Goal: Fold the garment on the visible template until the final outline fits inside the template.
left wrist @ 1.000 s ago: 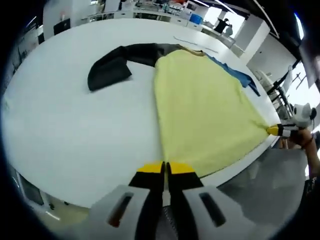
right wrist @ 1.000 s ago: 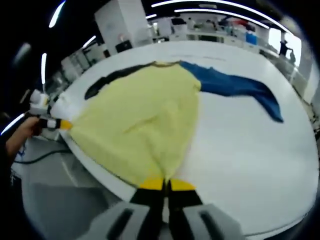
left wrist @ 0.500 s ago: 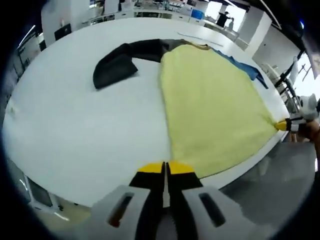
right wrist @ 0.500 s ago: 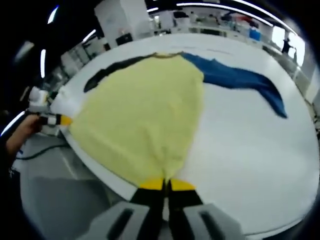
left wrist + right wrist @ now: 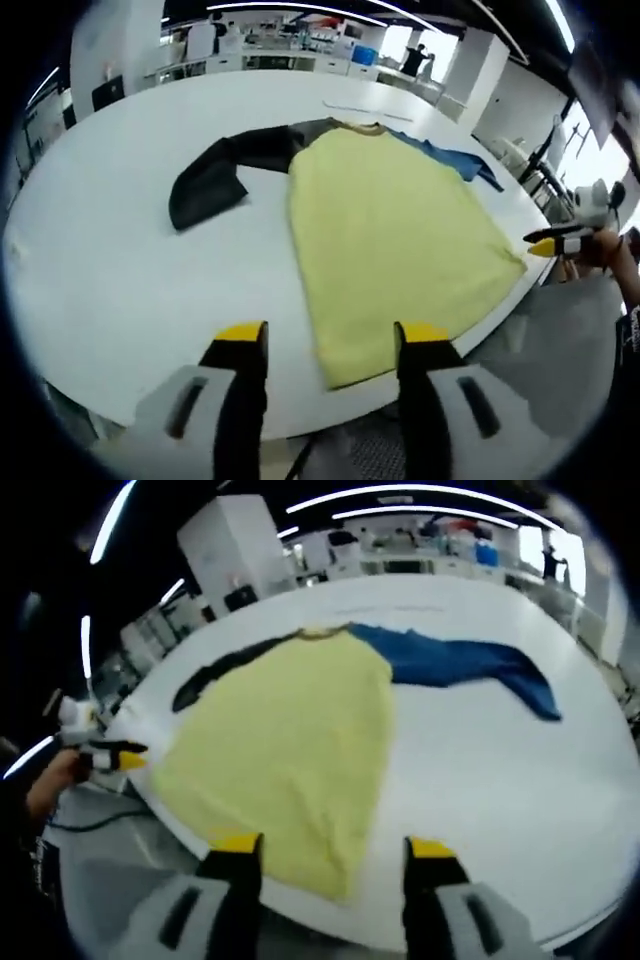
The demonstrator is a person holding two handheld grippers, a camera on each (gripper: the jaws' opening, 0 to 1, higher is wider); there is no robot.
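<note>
While both jaw pairs stand wide apart with nothing between them, the big white table [image 5: 110, 260] carries the whole show, curving away under a garment [image 5: 385, 230] spread flat across it. Its yellow body lies smooth, hem toward the near table edge, collar [image 5: 352, 127] pointing away. One black sleeve [image 5: 215, 175] is flung out to the left in the left gripper view, and the blue sleeve [image 5: 460, 660] trails off to the right in the right gripper view.

The left gripper [image 5: 330, 345] hovers just off the hem's left corner, fully open, holding nothing. The right gripper [image 5: 333, 848] sits at the opposite hem corner, equally open and empty. A thin line [image 5: 365, 108] on the table beyond the collar may be part of the template, though I can't tell for sure.

By my reading, the cloth is laid out and the folding proper is yet to start. To do this well, take the sleeves first: pinch each near its cuff, lift only enough to clear the table, and lay it across the yellow panel without dragging the body. Keep the hem square to the table edge, so nothing slides off, and press creases flat before regripping.
</note>
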